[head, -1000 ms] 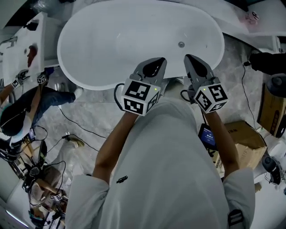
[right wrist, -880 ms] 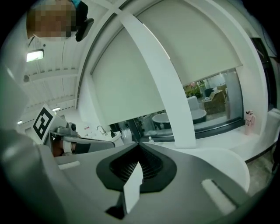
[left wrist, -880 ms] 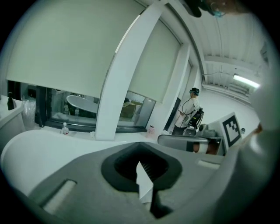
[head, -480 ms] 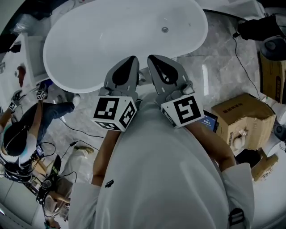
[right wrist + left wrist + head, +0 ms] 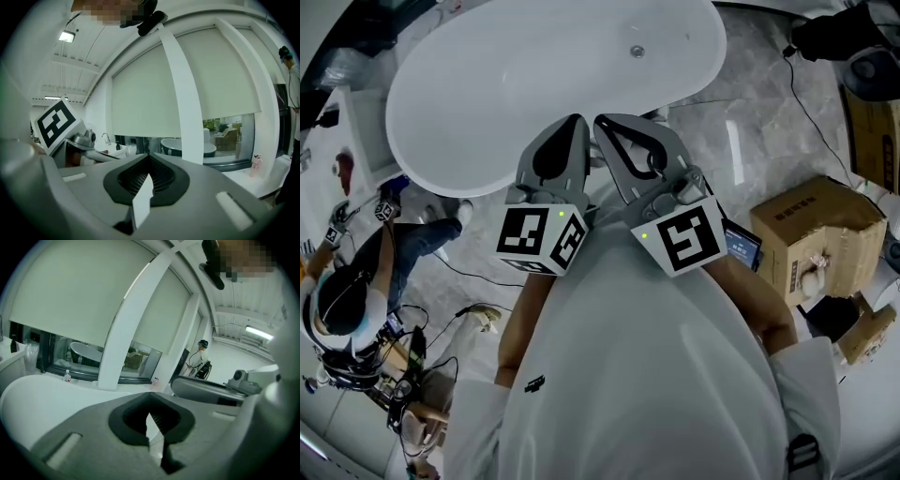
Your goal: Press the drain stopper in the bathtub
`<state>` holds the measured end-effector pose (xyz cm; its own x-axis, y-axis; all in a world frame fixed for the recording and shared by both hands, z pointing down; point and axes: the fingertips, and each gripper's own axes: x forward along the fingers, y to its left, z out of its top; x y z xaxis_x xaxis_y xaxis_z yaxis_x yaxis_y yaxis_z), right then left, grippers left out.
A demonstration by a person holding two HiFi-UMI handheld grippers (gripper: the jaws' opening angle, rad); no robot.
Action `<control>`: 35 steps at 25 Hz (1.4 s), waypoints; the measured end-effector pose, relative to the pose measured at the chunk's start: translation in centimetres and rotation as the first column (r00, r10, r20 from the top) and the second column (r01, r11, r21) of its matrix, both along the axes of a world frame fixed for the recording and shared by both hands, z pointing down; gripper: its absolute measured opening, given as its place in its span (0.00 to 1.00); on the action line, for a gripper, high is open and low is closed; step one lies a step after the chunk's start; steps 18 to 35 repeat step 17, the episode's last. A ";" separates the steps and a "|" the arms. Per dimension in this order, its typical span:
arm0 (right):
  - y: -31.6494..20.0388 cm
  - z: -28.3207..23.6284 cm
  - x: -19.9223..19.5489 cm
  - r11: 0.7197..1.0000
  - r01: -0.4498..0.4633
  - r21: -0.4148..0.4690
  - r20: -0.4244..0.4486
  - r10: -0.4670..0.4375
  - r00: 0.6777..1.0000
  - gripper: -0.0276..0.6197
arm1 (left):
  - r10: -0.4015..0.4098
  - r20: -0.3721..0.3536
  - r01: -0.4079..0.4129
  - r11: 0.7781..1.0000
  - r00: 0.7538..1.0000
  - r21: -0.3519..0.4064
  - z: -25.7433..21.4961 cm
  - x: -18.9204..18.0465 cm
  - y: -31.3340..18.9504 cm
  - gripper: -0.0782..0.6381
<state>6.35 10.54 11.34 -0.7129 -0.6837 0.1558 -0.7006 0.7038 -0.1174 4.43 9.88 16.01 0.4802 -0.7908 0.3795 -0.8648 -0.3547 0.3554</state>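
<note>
The left gripper [image 5: 577, 122] and the right gripper [image 5: 603, 124] hang side by side at the near rim of the bathtub [image 5: 450, 112], each with jaws pressed together on nothing. The drain stopper [image 5: 637, 52] lies well beyond them, toward the tub's right end. The tub's length runs left to right.

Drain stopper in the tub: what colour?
Drain stopper is silvery grey against the white bathtub; clearest in head view.

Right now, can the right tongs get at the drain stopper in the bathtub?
Probably yes. The right tongs, shut, are held short of the drain stopper, near the bathtub rim; nothing shows on the tub floor between them.
</note>
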 end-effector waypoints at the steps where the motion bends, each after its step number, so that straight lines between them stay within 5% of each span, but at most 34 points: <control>1: -0.1 0.0 0.3 1.000 -0.004 -0.001 0.004 0.004 1.000 0.04 | 0.005 0.001 -0.005 1.000 1.000 0.004 0.0 0.3 -0.1 0.11; 10: -0.7 1.0 2.6 0.999 -0.039 -0.032 0.007 0.040 0.999 0.04 | 0.034 0.051 -0.038 0.997 0.998 0.073 -0.4 1.9 -0.2 0.11; 35: -1.1 1.2 0.9 0.996 -0.062 -0.070 0.038 0.064 0.997 0.04 | 0.060 0.072 -0.067 0.994 0.996 0.090 -0.9 0.1 0.0 0.11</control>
